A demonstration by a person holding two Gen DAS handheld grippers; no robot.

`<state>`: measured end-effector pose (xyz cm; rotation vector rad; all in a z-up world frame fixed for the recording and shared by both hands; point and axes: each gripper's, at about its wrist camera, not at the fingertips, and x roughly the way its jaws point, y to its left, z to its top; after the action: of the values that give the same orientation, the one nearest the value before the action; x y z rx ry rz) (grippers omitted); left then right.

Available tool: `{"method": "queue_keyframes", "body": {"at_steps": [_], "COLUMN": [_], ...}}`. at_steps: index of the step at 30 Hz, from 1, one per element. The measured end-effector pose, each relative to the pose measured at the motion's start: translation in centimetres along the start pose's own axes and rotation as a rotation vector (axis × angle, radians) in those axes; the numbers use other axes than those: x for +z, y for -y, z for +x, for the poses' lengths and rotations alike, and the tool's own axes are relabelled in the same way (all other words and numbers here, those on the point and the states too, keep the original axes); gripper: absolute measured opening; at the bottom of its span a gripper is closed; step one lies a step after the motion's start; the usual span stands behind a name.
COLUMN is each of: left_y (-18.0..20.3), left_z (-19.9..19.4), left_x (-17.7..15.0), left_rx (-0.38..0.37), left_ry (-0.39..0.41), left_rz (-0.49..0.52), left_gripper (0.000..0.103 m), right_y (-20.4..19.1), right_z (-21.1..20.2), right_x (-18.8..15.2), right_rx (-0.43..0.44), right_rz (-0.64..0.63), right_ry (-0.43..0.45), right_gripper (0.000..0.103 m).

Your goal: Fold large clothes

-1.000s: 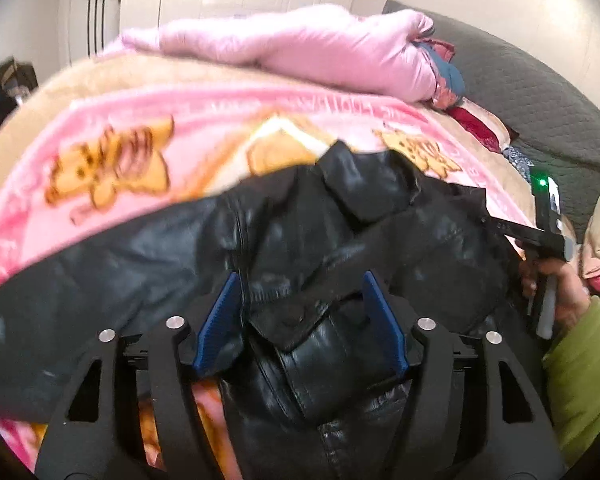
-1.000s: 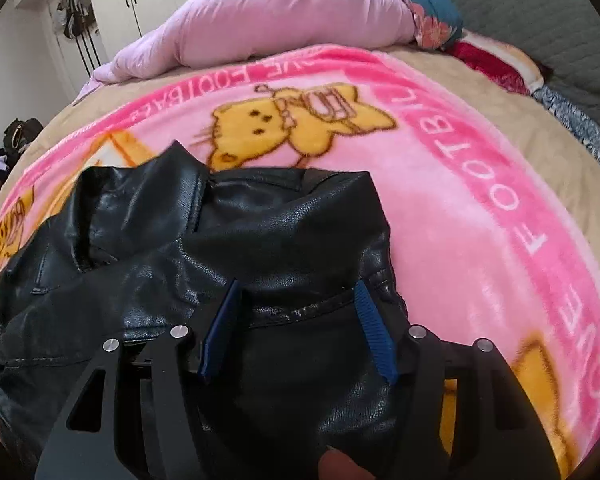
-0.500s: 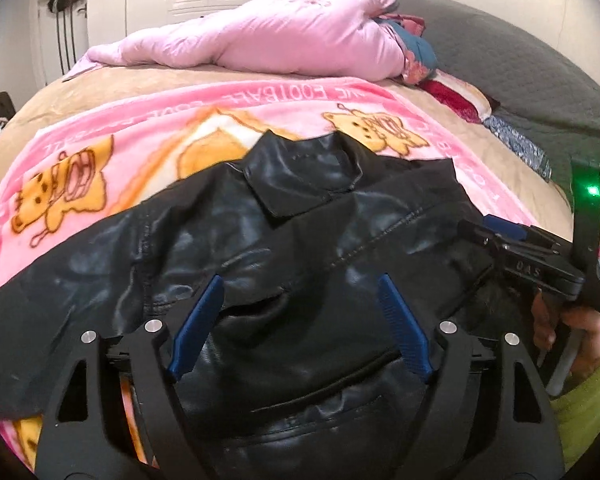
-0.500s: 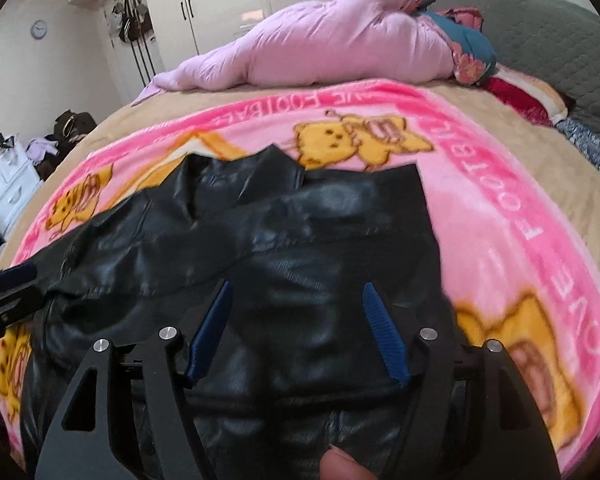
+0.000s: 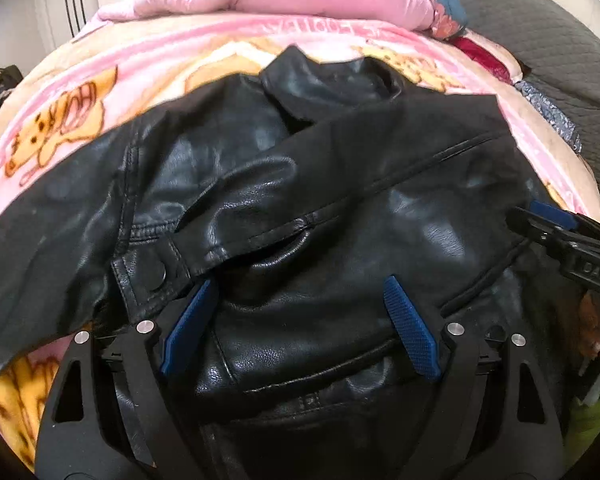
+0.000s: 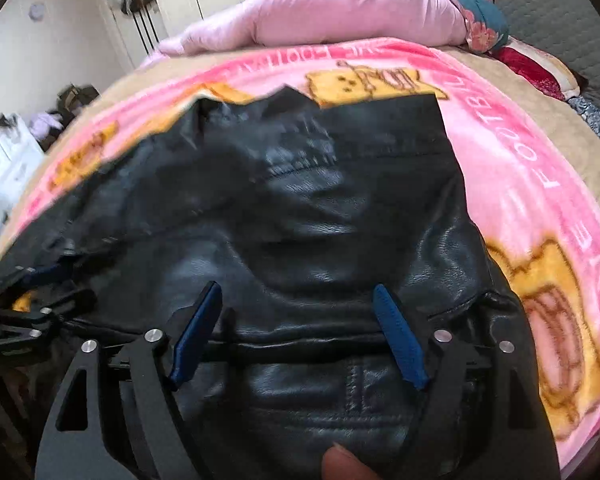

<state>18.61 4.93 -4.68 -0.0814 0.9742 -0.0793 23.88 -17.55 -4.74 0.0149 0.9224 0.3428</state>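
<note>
1. Black leather jacket lies on the pink blanket of the bed, directly ahead of and beneath both grippers.
2. Left gripper: jaws opening, spread wide above the jacket; blue pads press on nothing.
3. Sleeve cuff with snap lies just beyond the left pad of this gripper.
4. Right gripper: jaws opening, spread wide over the jacket hem, gripping nothing.
5. Collar lies far ahead of the right gripper; pink duvet lies beyond it.
</note>
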Motion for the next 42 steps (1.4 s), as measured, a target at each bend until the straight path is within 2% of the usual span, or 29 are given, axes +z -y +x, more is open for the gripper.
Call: {"method": "queue_keyframes", "body": {"at_steps": [4, 11, 16, 24, 33, 42], "left_y": [-0.4, -1.9, -4.1, -8.6, -14.1, -17.6], "left_z": [-2.0, -5.2, -7.4, -10.7, -13.9, -17.2], "left_x": [0.1, -0.3, -1.0, -2.6, -5.2, -7.4], "left_rx": [-0.024, -0.004, 0.026, 0.096, 0.146, 0.198], "left_ry": [0.040, 0.090, 0.128, 0.170, 0.213, 0.272], "left_rz": [-0.032, -0.075, -0.133, -0.200, -0.332, -0.420], "left_gripper": [0.078, 0.087, 0.093, 0.093, 0.093, 0.093], "right_y": [-0.1, -2.1, -4.8, -9.0, -15.7, -21.7], "right_z": [-2.3, -4.6, -5.8, -6.5, -7.3, -7.8], "right_x": [0.4, 1.1, 1.3, 1.8, 2.5, 2.7], "right_rx": [0.040, 0.071, 0.098, 0.127, 0.168, 0.224], "right_rz": [0.027, -0.023, -0.086, -0.123, -0.229, -0.299], "right_ry": [0.049, 0.090, 0.120, 0.151, 0.174, 0.187], "right_gripper": [0.085, 0.095, 0.095, 0.096, 0.097, 0.098]}}
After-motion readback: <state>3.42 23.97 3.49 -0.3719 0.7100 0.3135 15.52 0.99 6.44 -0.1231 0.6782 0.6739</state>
